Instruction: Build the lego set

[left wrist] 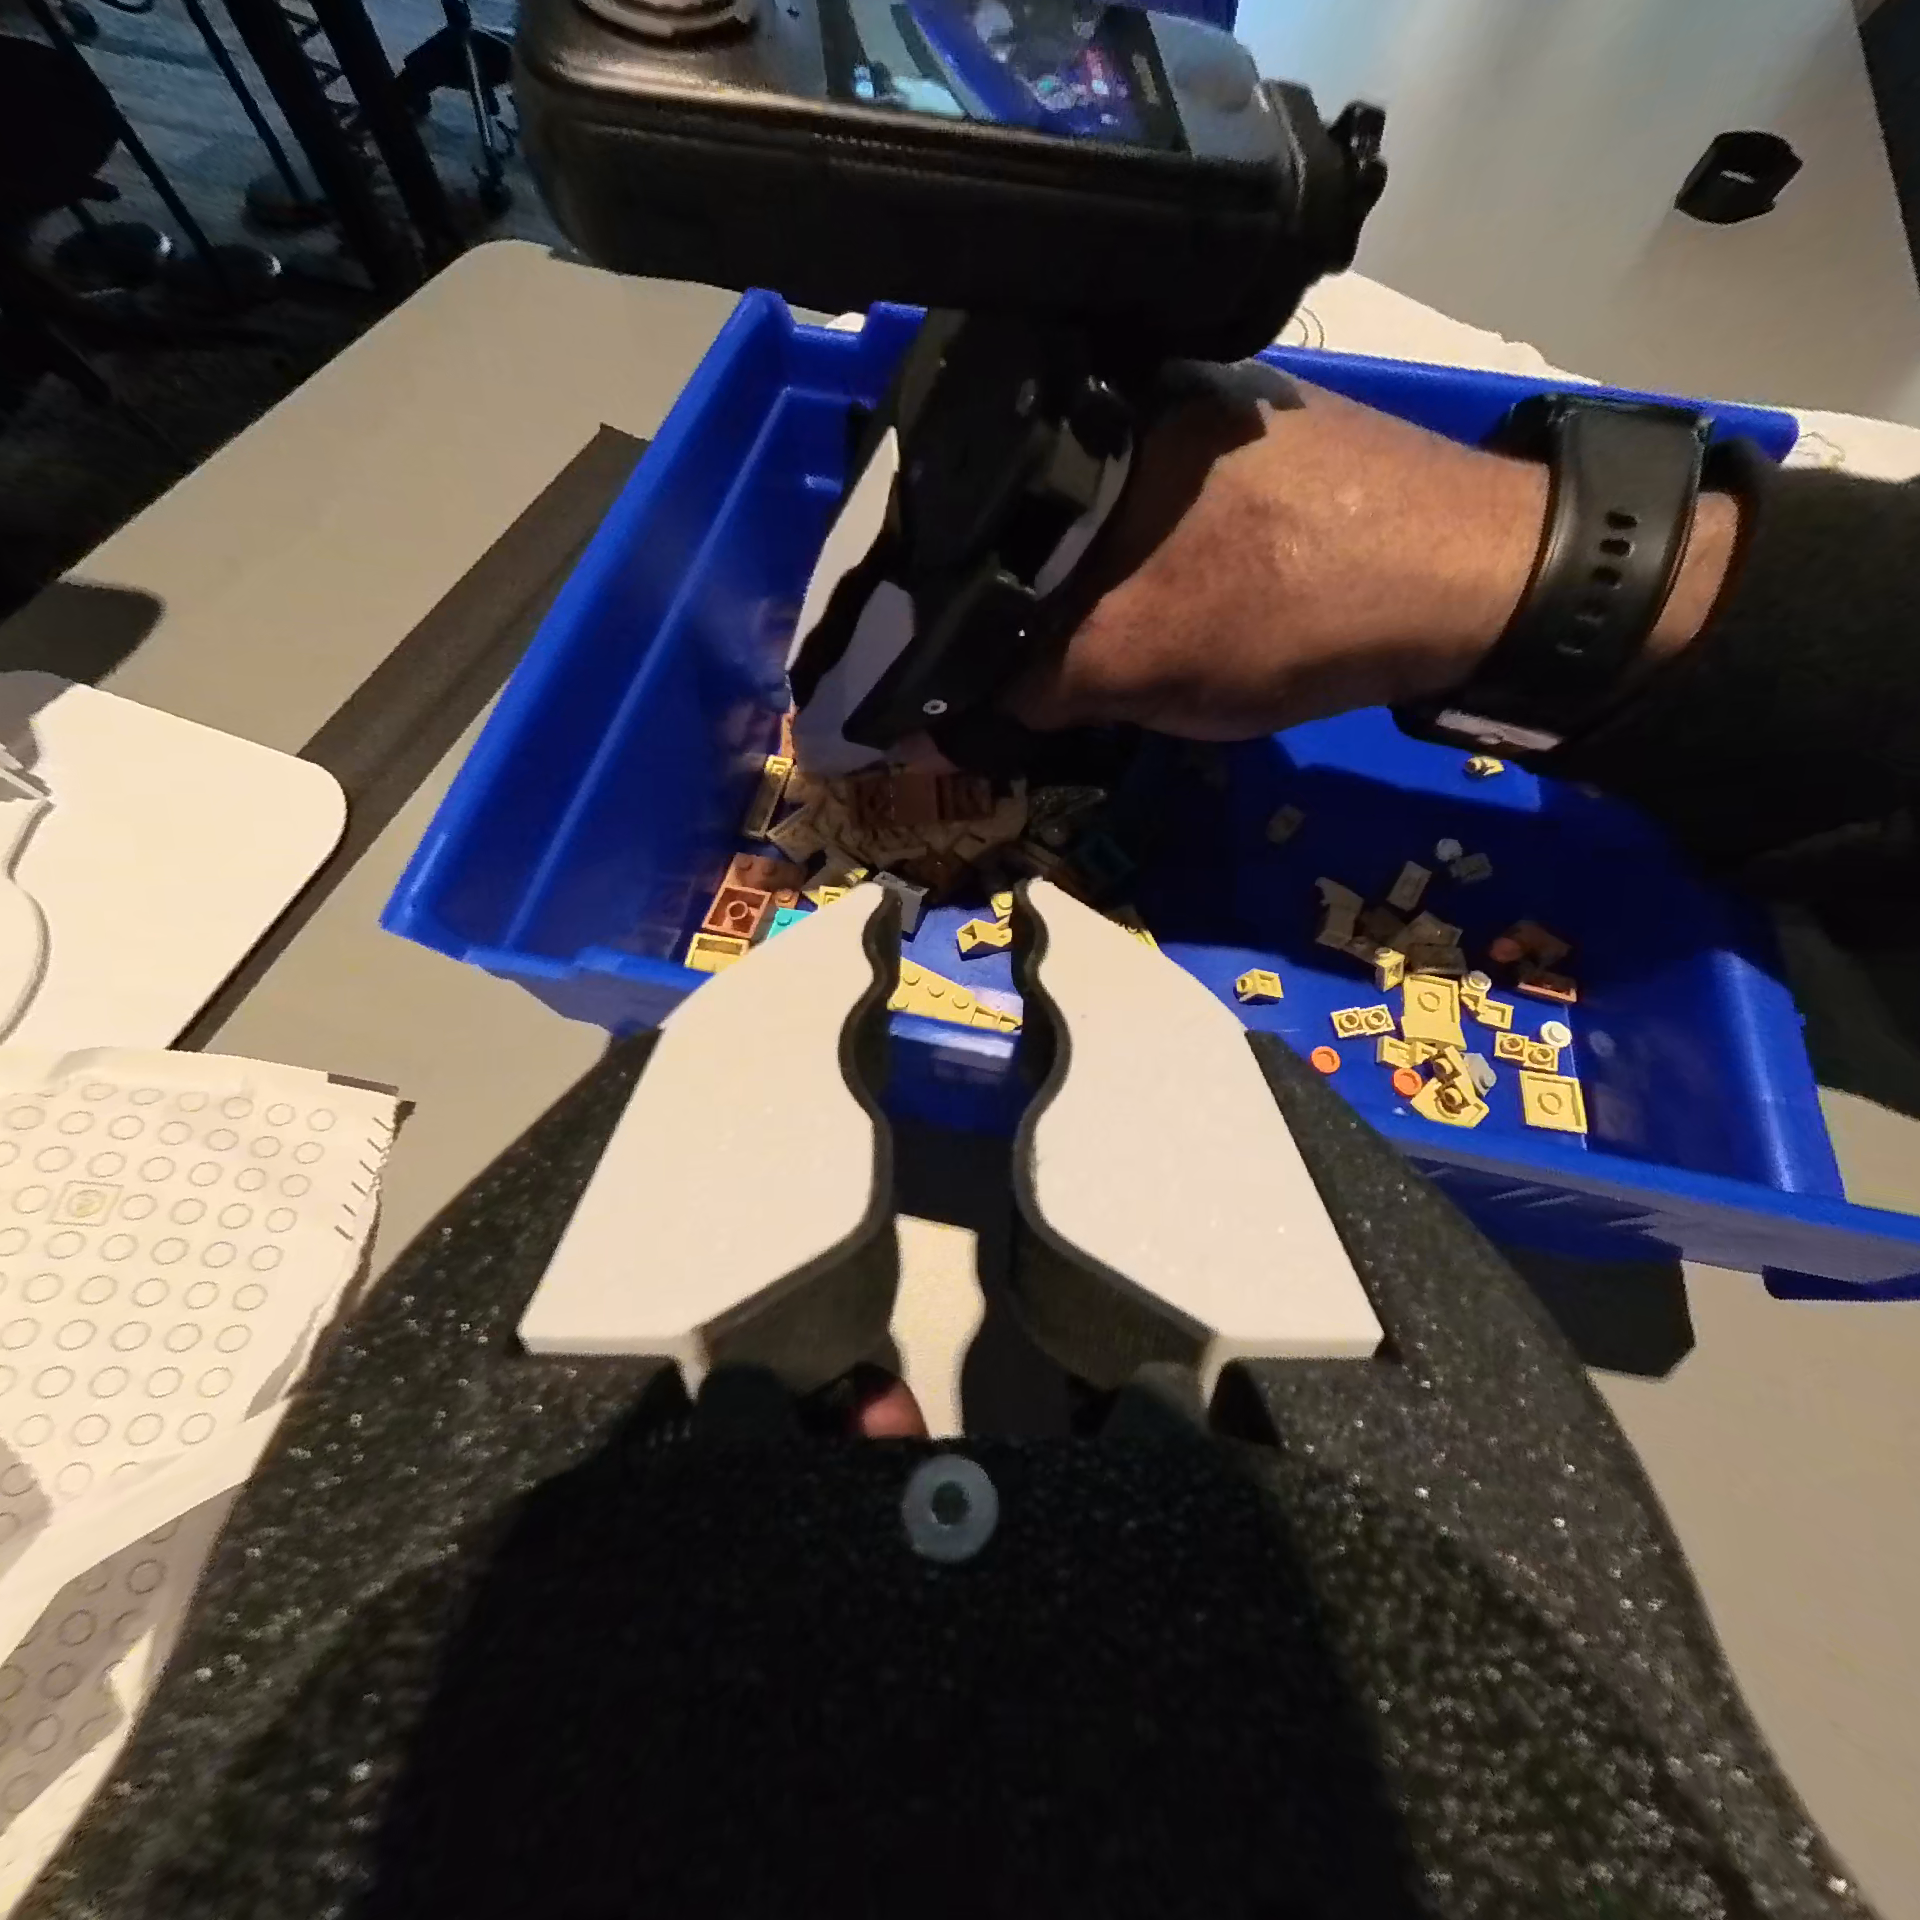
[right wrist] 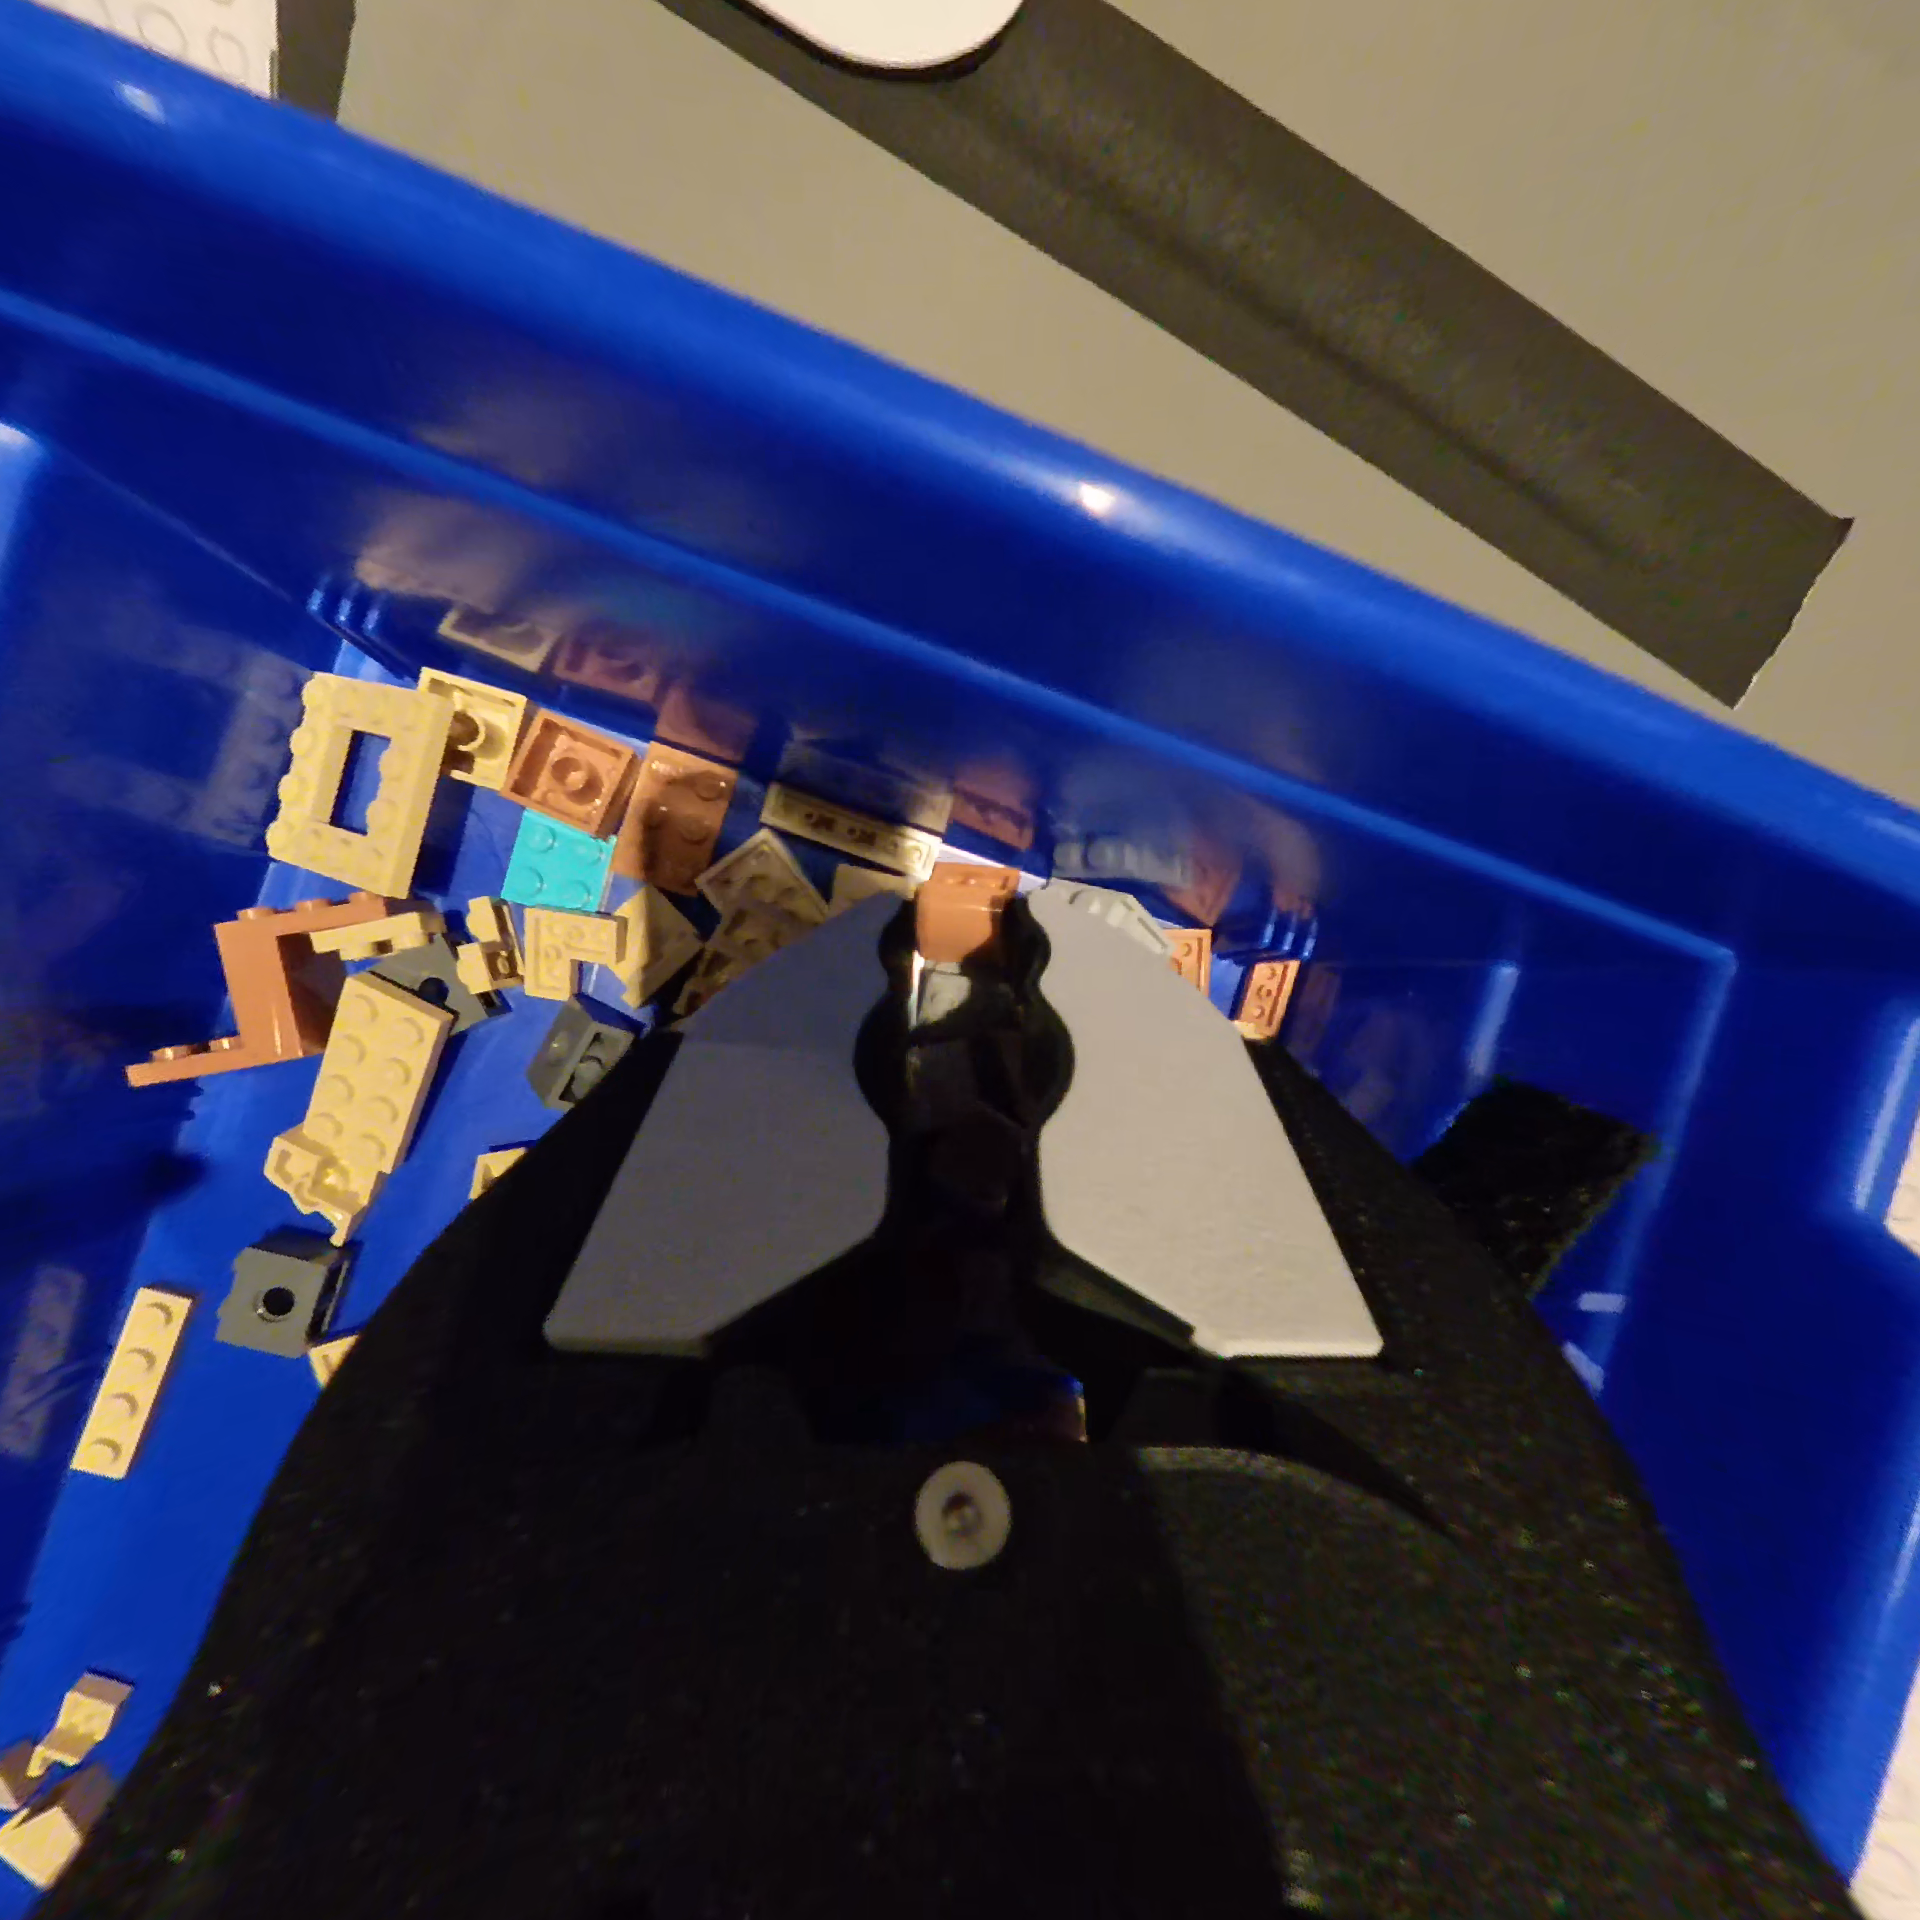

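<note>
Right gripper (right wrist: 961, 914) nips a brown brick (right wrist: 966, 902) against the blue bin (right wrist: 1039, 582) wall at twelve o'clock; the grip looks shallow, it may slip. Left gripper (left wrist: 951, 894) hovers, narrowly parted, empty.

No words, brand names, numbers or signs can be read in either view. The white sheet (left wrist: 156, 1278) lying on the surface (left wrist: 343, 540) at the left carries only a printed grid of small circles and one small square mark, with no lettering that can be made out. The screen (left wrist: 997, 62) at the top of the left wrist view is too blurred to read.
</note>
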`<state>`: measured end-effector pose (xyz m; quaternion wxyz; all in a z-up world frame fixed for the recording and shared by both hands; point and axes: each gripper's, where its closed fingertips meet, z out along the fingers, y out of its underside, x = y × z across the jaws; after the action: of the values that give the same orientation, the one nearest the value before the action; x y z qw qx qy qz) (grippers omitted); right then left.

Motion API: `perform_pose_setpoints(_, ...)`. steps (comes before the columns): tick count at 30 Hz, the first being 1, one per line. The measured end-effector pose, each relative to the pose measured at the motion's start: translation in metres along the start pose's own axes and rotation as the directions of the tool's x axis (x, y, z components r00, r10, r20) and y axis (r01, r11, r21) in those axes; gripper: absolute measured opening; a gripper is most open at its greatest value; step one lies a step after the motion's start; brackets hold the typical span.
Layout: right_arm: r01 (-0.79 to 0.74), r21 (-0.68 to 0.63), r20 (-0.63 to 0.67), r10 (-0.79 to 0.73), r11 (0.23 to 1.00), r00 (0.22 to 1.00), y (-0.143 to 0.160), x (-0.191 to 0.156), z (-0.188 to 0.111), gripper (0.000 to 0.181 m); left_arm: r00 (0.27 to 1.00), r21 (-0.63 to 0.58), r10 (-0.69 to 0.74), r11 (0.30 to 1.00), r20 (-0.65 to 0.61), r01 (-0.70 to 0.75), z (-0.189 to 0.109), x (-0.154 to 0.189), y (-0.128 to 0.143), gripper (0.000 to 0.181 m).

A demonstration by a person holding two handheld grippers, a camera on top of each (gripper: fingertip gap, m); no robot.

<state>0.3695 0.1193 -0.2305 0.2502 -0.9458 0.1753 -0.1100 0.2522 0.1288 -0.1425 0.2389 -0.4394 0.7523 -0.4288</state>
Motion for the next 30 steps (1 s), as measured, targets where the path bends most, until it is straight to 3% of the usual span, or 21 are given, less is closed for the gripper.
perform_pose_setpoints(5, 0.001, 0.075, -0.022, 0.001, 0.997, 1.000, -0.006, -0.002, -0.023, 0.018, 1.000, 0.035, -0.010, 0.999, -0.005, 0.010, -0.005, 0.000, -0.008, 0.020)
perform_pose_setpoints(9, 0.050, 0.274, -0.007, -0.050, 0.960, 0.999, -0.025, -0.016, -0.065, 0.016, 1.000, 0.076, -0.026, 0.997, -0.001, 0.026, -0.012, -0.005, -0.015, 0.020)
perform_pose_setpoints(13, 0.075, 0.520, 0.074, -0.133, 0.851, 0.988, -0.044, -0.041, -0.114, 0.017, 1.000, 0.123, -0.025, 0.992, 0.009, 0.024, -0.018, -0.009, -0.022, 0.020)
perform_pose_setpoints(17, -0.043, 0.668, 0.250, -0.169, 0.743, 0.954, -0.051, -0.062, -0.153, 0.017, 1.000, 0.151, -0.018, 0.988, 0.012, 0.016, -0.023, -0.010, -0.027, 0.020)
perform_pose_setpoints(20, -0.296, 0.698, 0.526, -0.186, 0.652, 0.830, -0.056, -0.078, -0.186, 0.017, 1.000, 0.164, -0.004, 0.986, 0.004, 0.003, -0.025, -0.007, -0.030, 0.020)
perform_pose_setpoints(23, -0.614, 0.564, 0.799, -0.176, 0.553, 0.575, -0.060, -0.076, -0.214, 0.016, 1.000, 0.177, 0.004, 0.984, -0.005, -0.003, -0.027, -0.004, -0.034, 0.020)
perform_pose_setpoints(26, -0.770, 0.416, 0.909, -0.182, 0.484, 0.376, -0.059, -0.071, -0.227, 0.016, 1.000, 0.193, 0.015, 0.981, -0.015, -0.012, -0.029, 0.001, -0.038, 0.020)
perform_pose_setpoints(30, -0.830, 0.315, 0.947, -0.213, 0.460, 0.241, -0.057, -0.072, -0.231, 0.016, 0.999, 0.237, 0.035, 0.971, -0.035, -0.026, -0.034, 0.008, -0.047, 0.020)
